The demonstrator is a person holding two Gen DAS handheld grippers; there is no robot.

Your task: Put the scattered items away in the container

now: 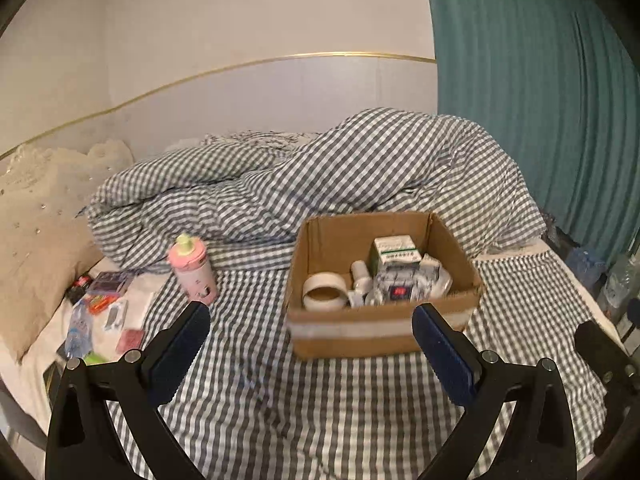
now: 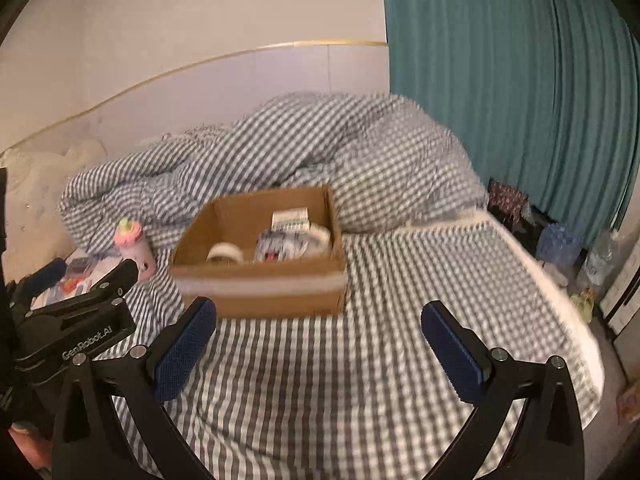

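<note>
On the bed (image 1: pixel 320 400) the cardboard box (image 1: pixel 384 332) stands ahead of both my tongs, already holding a tape roll (image 1: pixel 323 291) and some small cartons, and the pink bottle (image 1: pixel 192 269) stands upright just beside its left side, its long axis vertical. Further left lies a scatter of small packets (image 1: pixel 100 304) near the pillow (image 1: pixel 36 240). My left tongs (image 1: pixel 312 344) and right tongs (image 2: pixel 320 336) are both spread wide with nothing between them, and I judge the left ones nearer to the bottle, which lies forward and to their left.
</note>
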